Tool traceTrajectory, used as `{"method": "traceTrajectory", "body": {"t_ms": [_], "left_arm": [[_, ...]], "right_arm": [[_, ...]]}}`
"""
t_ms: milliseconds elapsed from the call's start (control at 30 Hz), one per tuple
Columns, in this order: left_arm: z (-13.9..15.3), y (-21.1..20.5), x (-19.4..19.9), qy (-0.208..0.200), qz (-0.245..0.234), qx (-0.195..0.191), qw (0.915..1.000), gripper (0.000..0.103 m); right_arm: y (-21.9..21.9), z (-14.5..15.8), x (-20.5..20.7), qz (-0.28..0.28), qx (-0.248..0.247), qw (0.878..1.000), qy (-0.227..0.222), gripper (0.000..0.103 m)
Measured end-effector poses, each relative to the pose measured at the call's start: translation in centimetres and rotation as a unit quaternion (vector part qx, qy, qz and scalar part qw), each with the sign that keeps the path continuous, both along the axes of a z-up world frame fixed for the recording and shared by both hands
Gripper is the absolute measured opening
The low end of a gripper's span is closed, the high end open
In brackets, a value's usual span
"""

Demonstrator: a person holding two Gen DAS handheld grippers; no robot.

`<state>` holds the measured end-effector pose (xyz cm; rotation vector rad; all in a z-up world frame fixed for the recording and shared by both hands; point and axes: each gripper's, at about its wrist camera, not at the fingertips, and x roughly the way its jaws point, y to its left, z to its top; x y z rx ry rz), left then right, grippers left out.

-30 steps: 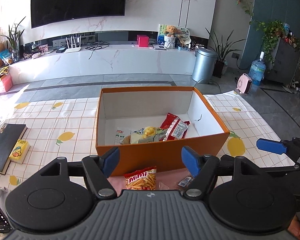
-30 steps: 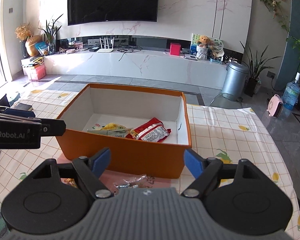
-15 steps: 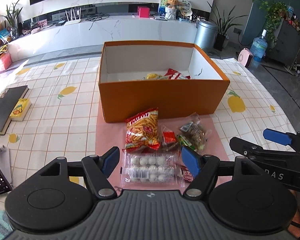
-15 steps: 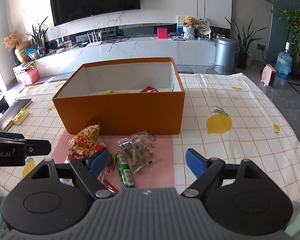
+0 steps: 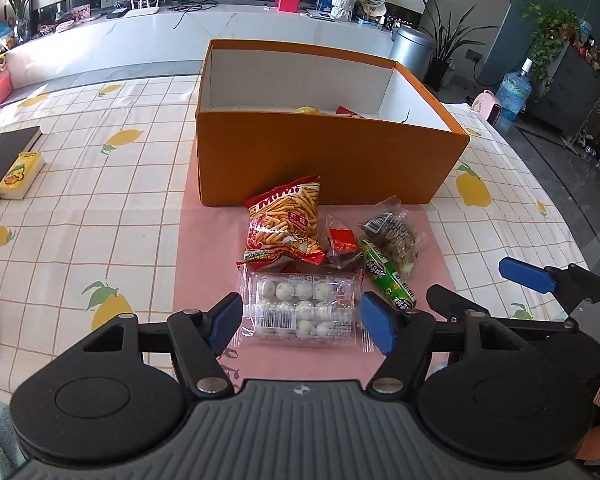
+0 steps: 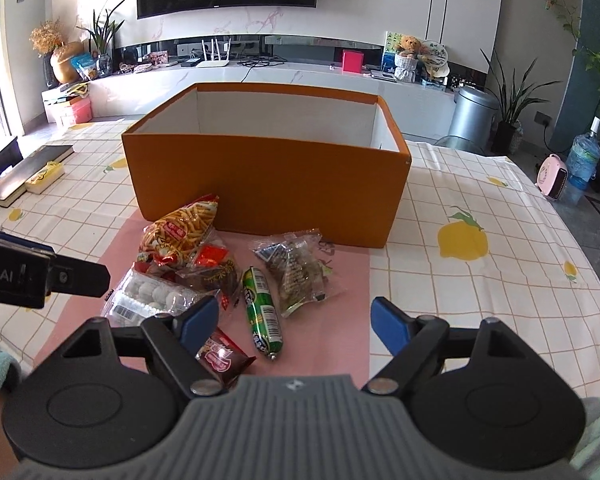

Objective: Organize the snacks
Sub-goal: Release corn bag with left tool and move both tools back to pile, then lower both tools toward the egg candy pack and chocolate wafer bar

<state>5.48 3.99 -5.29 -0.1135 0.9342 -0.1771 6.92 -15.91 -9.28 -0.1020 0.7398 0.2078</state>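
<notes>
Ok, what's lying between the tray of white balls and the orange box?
In the left wrist view, the red bag of fries lies between them: its near end overlaps the tray of white balls, its far end almost reaches the orange box.

An orange box [image 5: 324, 160], white inside, is seen at 12 o'clock on a pink mat [image 5: 204, 264] over a lemon-printed checked cloth [image 5: 100, 184].

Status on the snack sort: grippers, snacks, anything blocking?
Left gripper open, straddling egg tray. Right gripper open, empty, over sausage. Chips on mat before box. Nothing blocking.
</notes>
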Motion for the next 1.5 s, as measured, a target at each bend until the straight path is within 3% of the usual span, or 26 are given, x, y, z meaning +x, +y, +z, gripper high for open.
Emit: {"method": "traceTrajectory", "body": {"t_ms": [133, 333, 700, 933, 1100, 1200, 1300, 1500], "left_arm": [[-1.8, 0.3, 1.2, 0.032, 0.003, -0.027, 0.9991, 0.079], [-4.6, 0.4, 2.8, 0.073, 0.022, -0.013, 0.9970, 0.080], [-6.3, 0.7, 3.6, 0.080, 0.012, -0.029, 0.9963, 0.084], [-6.2, -0.7, 3.1, 0.092, -0.036, -0.038, 0.9944, 0.079], [-6.3, -1.5, 2.7, 0.105, -0.069, -0.065, 0.9900, 0.075], [-6.2, -1.9, 2.4, 0.098, -0.081, -0.043, 0.9909, 0.074], [-5.8, -2.8, 2.1, 0.076, -0.106, 0.011, 0.9913, 0.074], [-5.3, -4.6, 2.3, 0.032, -0.180, 0.122, 0.9754, 0.078]], "right_arm": [[0.2, -1.2, 1.1, 0.003, -0.001, 1.000, 0.020, 0.074], [0.8, -3.4, 1.7, 0.028, 0.009, 0.997, 0.069, 0.069], [2.1, -5.9, 2.6, 0.059, 0.004, 0.990, 0.126, 0.068], [1.7, -5.8, 2.5, 0.040, 0.004, 0.992, 0.117, 0.043], [-0.1, -5.7, 3.1, -0.020, 0.026, 0.992, 0.125, 0.036], [-0.8, -5.6, 3.0, -0.032, 0.030, 0.990, 0.132, 0.037], [-1.0, -5.5, 2.5, -0.023, 0.029, 0.990, 0.138, 0.041], [-1.0, -4.9, 2.3, -0.001, 0.025, 0.992, 0.122, 0.053]]}}
